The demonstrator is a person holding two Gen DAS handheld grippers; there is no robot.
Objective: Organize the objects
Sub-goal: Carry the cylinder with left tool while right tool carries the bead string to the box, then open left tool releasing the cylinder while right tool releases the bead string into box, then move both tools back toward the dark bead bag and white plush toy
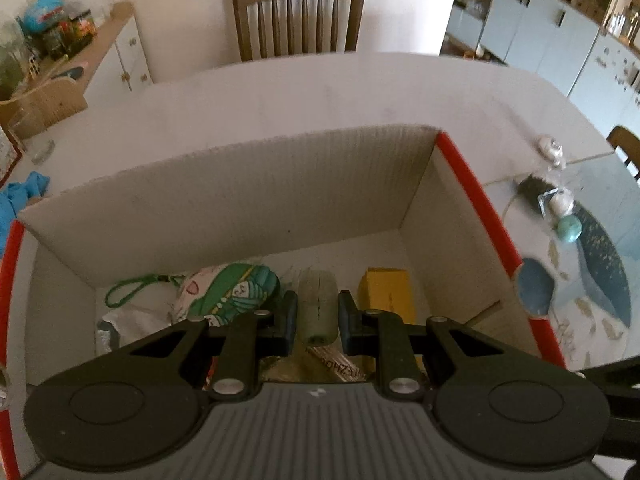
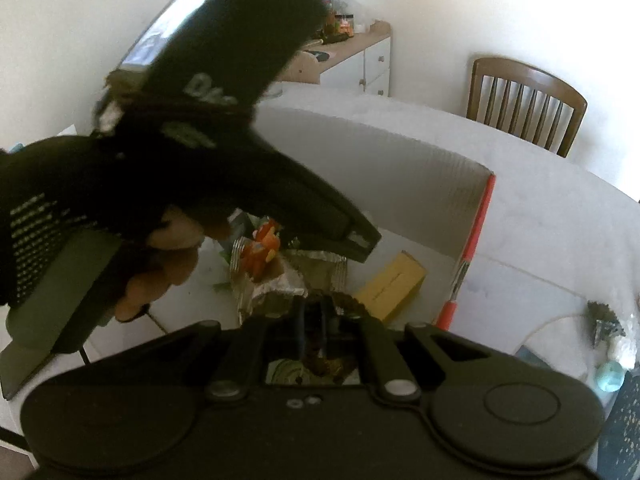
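The left gripper [image 1: 318, 316] hangs over an open white cardboard box with red edges [image 1: 476, 200] that stands on the white worktop [image 1: 280, 92]. Its jaws are clamped on a pale green cylinder [image 1: 317, 308], which sits upright between the pads above the box floor. Only the left wrist view shows what lies around it: a green and white patterned fabric pouch with a green cord loop [image 1: 230, 292] to the left, and a yellow cardboard carton [image 1: 386, 292] to the right. Below the jaws lies a clear packet with printed lettering, too blurred to read.

The right wrist view looks into the same box [image 2: 476, 216] from another side. The right gripper [image 2: 314, 322] has its jaws pressed tightly together; something dark brown sits right at them, but whether it is pinched I cannot tell. This view alone shows a silver foil snack packet with orange print [image 2: 264, 268] beside the yellow carton [image 2: 390, 286], and the person's hand [image 2: 164, 272] wrapped round the handle of the left gripper, whose black body bears white lettering, blurred and partly cut off.

Outside the box, to the right, a small turquoise ball [image 1: 570, 229] rests on the worktop, and a brown wooden slat-back chair [image 1: 298, 16] stands beyond.
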